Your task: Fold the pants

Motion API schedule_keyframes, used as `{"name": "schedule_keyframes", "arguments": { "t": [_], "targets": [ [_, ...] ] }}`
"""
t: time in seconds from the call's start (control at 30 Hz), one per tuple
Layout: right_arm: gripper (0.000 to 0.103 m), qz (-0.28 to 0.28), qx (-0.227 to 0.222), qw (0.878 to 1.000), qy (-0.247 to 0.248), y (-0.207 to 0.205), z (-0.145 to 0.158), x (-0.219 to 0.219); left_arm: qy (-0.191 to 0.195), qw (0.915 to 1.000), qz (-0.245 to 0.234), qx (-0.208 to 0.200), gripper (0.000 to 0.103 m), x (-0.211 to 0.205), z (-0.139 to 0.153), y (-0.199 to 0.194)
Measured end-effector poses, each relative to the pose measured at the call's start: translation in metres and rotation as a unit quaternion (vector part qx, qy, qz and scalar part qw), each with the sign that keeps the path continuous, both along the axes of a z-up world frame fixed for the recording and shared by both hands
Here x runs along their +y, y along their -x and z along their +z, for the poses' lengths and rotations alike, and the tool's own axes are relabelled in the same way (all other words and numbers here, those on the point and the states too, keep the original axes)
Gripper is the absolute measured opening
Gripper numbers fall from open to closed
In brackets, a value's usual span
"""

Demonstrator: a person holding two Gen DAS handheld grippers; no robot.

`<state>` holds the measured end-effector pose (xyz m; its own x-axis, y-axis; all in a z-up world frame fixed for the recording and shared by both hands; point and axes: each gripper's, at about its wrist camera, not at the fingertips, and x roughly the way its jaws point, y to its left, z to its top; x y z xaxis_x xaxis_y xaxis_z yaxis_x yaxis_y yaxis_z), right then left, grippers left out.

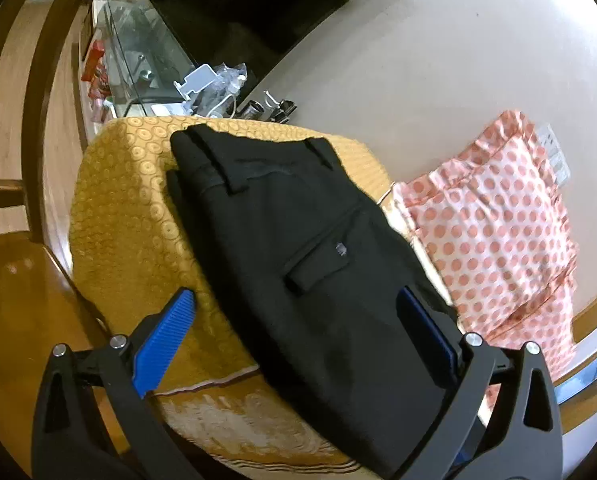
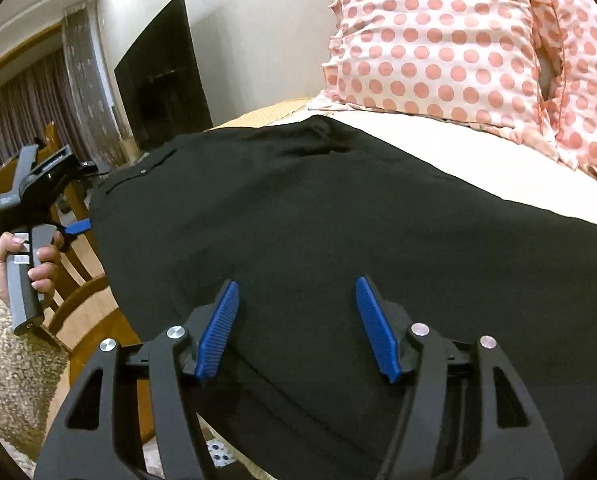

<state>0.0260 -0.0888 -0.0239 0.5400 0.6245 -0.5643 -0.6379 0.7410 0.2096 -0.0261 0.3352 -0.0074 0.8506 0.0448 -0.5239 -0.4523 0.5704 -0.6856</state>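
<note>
On the yellow cloth (image 1: pixel 130 216) lie the black pants (image 1: pixel 298 248), folded, their far edge just beside the pink dotted pillow (image 1: pixel 494 216). Both claws are open and hold nothing: the left claw (image 1: pixel 298 332) straddles the pants' near end, and the right claw (image 2: pixel 296 316) hovers over the pants. Past the cloth's left edge stands a wooden chair (image 1: pixel 14 300).

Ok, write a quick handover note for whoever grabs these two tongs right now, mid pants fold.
Left tongs: open, holding nothing, at the near edge of the black pants.
Right tongs: open, just above the fabric, gripping nothing.
Pants: lying flat on the yellow patterned cover, waistband at the far end, beside the polka-dot pillow.
Done: appears folded lengthwise.
Left: probably the crosswise fold.
</note>
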Motion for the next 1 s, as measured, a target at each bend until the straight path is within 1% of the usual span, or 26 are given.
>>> {"name": "schedule_keyframes", "arguments": {
  "t": [0.1,0.17,0.23,0.33,0.4,0.53,0.63,0.67,0.7,0.73,0.83,0.97,1.0],
  "targets": [
    [0.063,0.0,-0.008,1.0,0.002,0.006,-0.001,0.0,-0.002,0.9999,0.012,-0.002,0.1,0.004,0.002,0.002],
    [0.063,0.001,-0.011,1.0,0.004,0.003,-0.001,0.0,0.009,0.9999,0.01,-0.005,0.1,0.006,0.0,0.002],
    [0.064,0.003,-0.009,1.0,0.002,0.002,-0.001,0.0,0.019,0.9998,0.011,-0.005,0.097,0.006,-0.001,0.002],
    [0.064,0.004,-0.01,1.0,0.002,0.001,-0.001,0.0,0.027,0.9994,0.019,-0.006,0.091,0.005,0.0,0.006],
    [0.065,0.005,-0.011,1.0,0.003,0.001,-0.001,0.0,0.028,0.9993,0.025,-0.009,0.084,0.001,0.002,0.011],
    [0.066,0.007,-0.013,1.0,0.003,0.002,-0.002,0.001,0.017,0.9994,0.024,-0.015,0.08,-0.013,0.007,0.022],
    [0.066,0.008,-0.014,1.0,0.004,0.003,-0.002,0.001,0.02,0.9996,0.007,-0.017,0.075,-0.026,0.008,0.025],
    [0.066,0.008,-0.015,1.0,0.004,0.003,-0.002,0.001,0.022,0.9996,0.0,-0.016,0.073,-0.03,0.007,0.024],
    [0.066,0.009,-0.015,1.0,0.005,0.003,-0.002,0.001,0.024,0.9996,-0.008,-0.014,0.067,-0.035,0.006,0.023],
    [0.066,0.009,-0.016,1.0,0.006,0.003,-0.002,0.002,0.024,0.9996,-0.009,-0.011,0.066,-0.039,0.005,0.023],
    [0.068,0.011,-0.017,1.0,0.008,0.004,-0.002,0.002,0.005,0.9999,0.005,-0.009,0.058,-0.048,0.009,0.028],
    [0.069,0.012,-0.019,1.0,0.01,0.005,-0.001,0.002,-0.023,0.9996,0.009,-0.012,0.057,-0.053,0.02,0.029],
    [0.07,0.013,-0.019,1.0,0.01,0.005,-0.001,0.002,-0.02,0.9997,0.008,-0.013,0.056,-0.052,0.02,0.028]
  ]
}}
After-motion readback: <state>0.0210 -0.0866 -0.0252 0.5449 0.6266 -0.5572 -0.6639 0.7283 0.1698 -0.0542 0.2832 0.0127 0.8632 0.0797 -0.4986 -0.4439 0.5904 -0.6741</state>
